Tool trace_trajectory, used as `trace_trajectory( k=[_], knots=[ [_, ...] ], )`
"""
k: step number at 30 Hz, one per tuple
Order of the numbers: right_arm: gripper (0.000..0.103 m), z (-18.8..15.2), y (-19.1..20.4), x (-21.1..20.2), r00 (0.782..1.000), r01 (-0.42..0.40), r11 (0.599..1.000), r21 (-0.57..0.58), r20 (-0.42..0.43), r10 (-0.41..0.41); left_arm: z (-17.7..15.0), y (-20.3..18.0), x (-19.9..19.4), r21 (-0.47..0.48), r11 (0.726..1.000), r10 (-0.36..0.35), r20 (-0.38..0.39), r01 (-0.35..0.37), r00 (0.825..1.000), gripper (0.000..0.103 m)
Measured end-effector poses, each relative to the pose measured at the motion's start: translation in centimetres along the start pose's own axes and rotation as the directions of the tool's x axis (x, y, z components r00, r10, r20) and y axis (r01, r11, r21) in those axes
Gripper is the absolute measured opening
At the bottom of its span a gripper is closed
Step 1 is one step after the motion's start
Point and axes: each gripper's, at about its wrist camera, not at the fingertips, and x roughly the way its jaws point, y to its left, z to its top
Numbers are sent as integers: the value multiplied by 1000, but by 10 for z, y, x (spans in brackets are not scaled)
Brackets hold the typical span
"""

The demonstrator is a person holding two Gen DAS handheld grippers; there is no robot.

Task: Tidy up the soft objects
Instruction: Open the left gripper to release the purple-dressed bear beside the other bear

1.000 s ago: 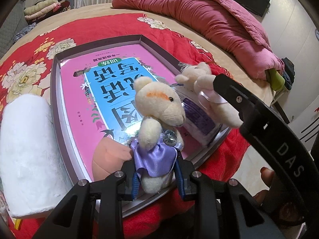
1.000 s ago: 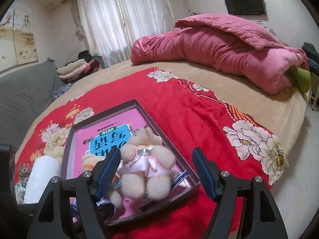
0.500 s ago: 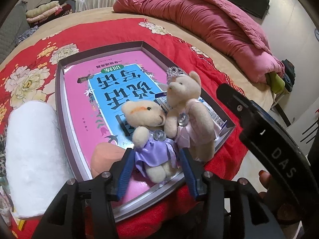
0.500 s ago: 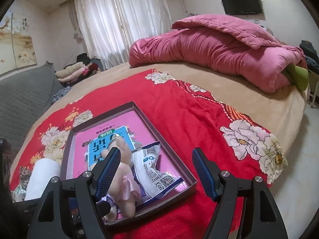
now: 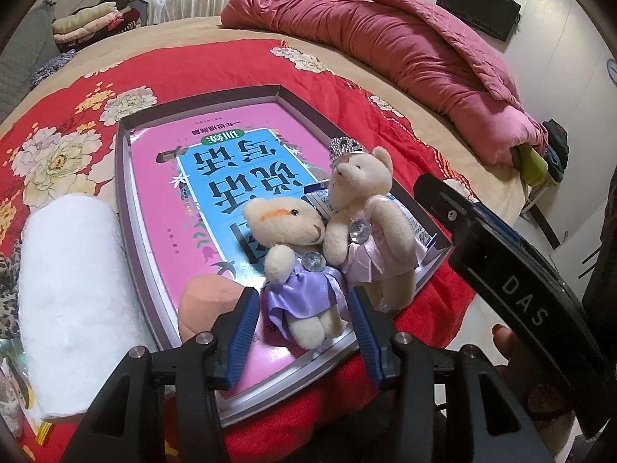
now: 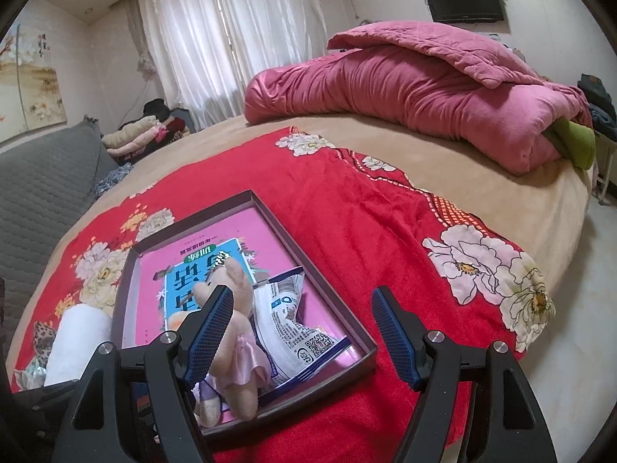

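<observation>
Inside tray [image 5: 283,94]: purple-dress bear [image 5: 299,266] supine, feet toward camera.

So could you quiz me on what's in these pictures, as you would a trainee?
1. True or false: the bear in the purple dress is squeezed tight by the left gripper.
2. Which bear wears a crown: A the purple one, B the bear in the pink dress?
3. What white thing lies on the red floral blanket beside the shallow box?

Key: 1 false, the pads stand clear of it. 2 B. 3 a rolled white towel.
</observation>
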Motion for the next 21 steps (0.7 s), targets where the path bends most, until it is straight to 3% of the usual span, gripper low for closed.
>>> trace_trajectory(
  k=[21],
  knots=[
    [76,0,5,-3,1000,18,999,-32,17,-18,0,4,-31,-16,1000,-8,61,9,998,53]
  ],
)
